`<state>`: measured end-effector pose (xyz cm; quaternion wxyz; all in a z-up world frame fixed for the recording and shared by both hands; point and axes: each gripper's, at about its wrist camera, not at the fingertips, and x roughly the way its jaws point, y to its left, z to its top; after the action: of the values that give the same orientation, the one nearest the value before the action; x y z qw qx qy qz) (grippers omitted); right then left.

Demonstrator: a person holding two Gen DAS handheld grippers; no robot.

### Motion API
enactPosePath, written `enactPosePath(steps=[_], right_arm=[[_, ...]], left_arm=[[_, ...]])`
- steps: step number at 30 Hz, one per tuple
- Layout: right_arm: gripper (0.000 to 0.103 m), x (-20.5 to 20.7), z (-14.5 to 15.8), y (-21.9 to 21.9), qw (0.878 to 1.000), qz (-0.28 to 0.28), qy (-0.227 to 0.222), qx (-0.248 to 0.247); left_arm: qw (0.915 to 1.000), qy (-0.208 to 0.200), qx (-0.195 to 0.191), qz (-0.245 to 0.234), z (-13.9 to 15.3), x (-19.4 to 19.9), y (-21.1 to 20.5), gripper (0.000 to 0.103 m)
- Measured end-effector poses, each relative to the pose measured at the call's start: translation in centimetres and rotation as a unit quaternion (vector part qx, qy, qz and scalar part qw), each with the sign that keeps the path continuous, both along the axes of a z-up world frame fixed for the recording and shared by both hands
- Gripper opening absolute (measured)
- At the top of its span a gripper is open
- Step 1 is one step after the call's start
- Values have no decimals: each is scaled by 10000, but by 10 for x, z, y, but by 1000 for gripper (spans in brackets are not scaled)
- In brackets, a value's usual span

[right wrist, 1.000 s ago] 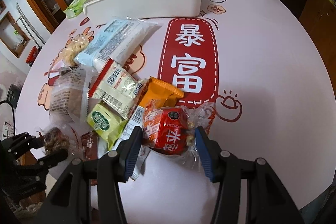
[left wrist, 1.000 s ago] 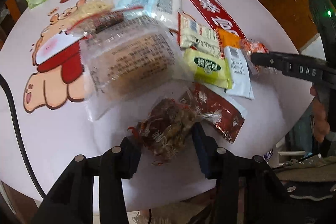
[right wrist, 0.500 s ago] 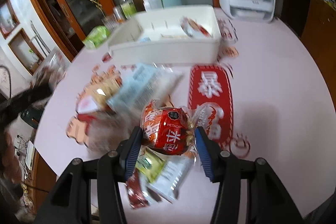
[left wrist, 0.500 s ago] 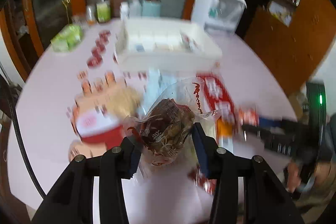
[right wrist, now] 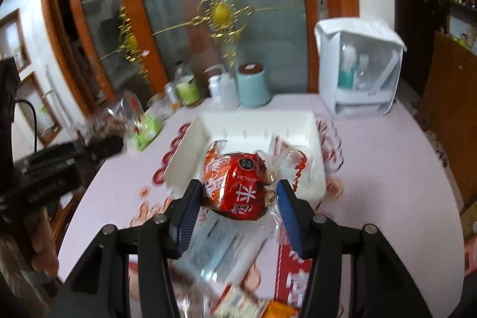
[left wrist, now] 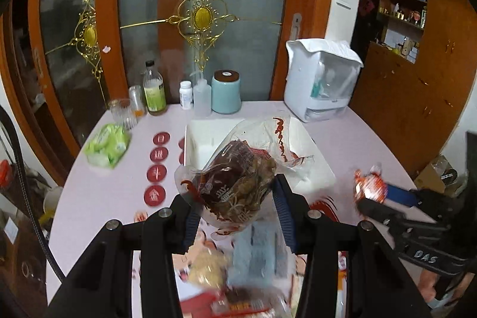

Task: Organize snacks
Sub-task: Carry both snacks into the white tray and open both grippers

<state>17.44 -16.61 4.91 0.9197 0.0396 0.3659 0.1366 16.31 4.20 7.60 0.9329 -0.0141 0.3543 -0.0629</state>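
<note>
My left gripper [left wrist: 235, 213] is shut on a clear bag of brown snack [left wrist: 235, 181] and holds it in the air in front of the white bin [left wrist: 190, 139]. My right gripper [right wrist: 238, 207] is shut on a red snack packet [right wrist: 238, 184] and holds it up before the same white bin [right wrist: 184, 151]. The right gripper with its red packet [left wrist: 369, 187] shows at the right of the left wrist view. The left gripper with its brown bag [right wrist: 104, 139] shows at the left of the right wrist view. More snack packets [left wrist: 253, 258] lie blurred on the table below.
A round pink table [left wrist: 372, 145] carries a green tissue pack [left wrist: 107, 145], bottles [left wrist: 153, 91], a teal jar [left wrist: 226, 93] and a white appliance [left wrist: 322, 79] at its far edge. Glass doors stand behind. Blurred packets [right wrist: 226, 246] lie near the front.
Both grippers have lifted their snack bags off the table and tilted up. They have moved toward the white bin, which now lies directly ahead.
</note>
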Motion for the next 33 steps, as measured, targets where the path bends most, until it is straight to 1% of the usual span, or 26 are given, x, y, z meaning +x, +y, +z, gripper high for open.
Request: enactPosePath(steps=[4,8,10,11,13,14,15,16,17,18,20,22,25,29,33], right_arm=[[52,40,0,1,9994,-319,22,-90],[53,74,-13,0,9977,-619,234,-178],[55,91,-24,4,9959,-740,349,-376],[57,100,-30,7,9937,-831,446,-600],[76,109,-38,13,9912,-872,539,-834],[79,109,-40,15,9908,-878,567,-858],[80,109,-41,15,9899,-932,598,-886],[80,108,-41,14,9891,-1001,631,-879],[80,105,-40,13,9887,-1049,688,-826],[80,102,-39,11,9892,-1023,777,-702],[80,96,-37,10,9894,-983,897,-589],[80,83,-31,10,9903,-907,870,-598],[80,67,-25,6,9898,-974,832,-627],[80,49,-16,-1,9891,-1099,832,-516],[80,32,-6,0,9884,-1178,707,-646]], left_arm=[[10000,88,-32,25,-2,45,-1,44],[9999,116,-18,75,-13,88,-4,44],[9997,204,32,142,-22,108,-8,44],[9995,273,64,168,-26,118,-10,45],[9989,393,172,180,-36,134,-14,45],[9984,457,281,199,-42,141,-16,46],[9974,526,432,237,-48,147,-19,58],[9967,584,503,250,-52,151,-21,70],[9963,614,534,267,-55,155,-22,95],[9963,600,543,303,-58,155,-21,99],[9962,596,545,322,-62,156,-21,99],[9947,744,607,364,-68,157,-21,99],[9937,836,626,410,-73,153,-20,99],[9949,603,748,303,-68,138,-27,99],[9954,402,842,221,-61,124,-36,99]])
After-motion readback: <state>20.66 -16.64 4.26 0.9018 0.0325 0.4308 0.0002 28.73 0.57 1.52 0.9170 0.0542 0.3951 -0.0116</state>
